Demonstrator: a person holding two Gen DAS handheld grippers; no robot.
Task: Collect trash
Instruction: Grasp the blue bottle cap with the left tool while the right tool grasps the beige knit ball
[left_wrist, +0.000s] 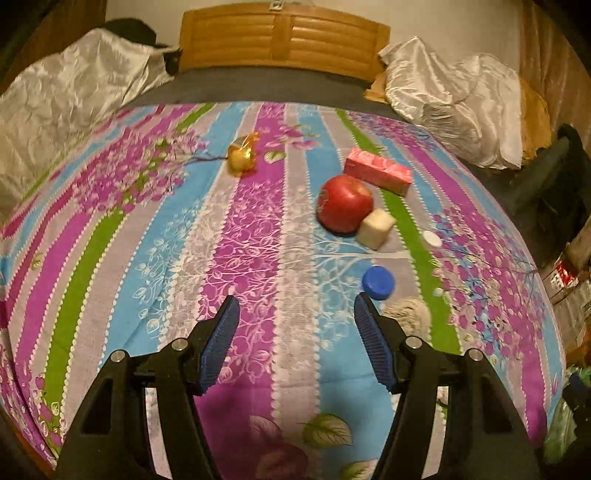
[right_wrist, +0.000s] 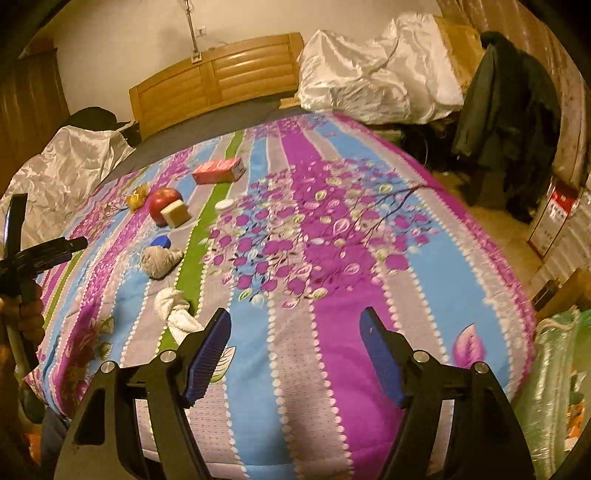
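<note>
Left wrist: 1 apple (left_wrist: 344, 208), 1 pink box (left_wrist: 377, 175), 2 caps, blue (left_wrist: 378, 282) & white (left_wrist: 432, 239); crumpled paper (left_wrist: 406, 314) partly hidden. Left gripper (left_wrist: 296, 309) & right gripper (right_wrist: 295, 320) both gape, empty.

Striped floral bedspread (left_wrist: 258, 236) in purple, blue, green and grey; red apple (left_wrist: 344, 207); blue cap (left_wrist: 378, 282).

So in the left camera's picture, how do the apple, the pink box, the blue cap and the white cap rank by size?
1. Red apple and pink box: too close to rank; the box lies farther back.
2. Blue cap.
3. White cap, slightly farther away.
</note>
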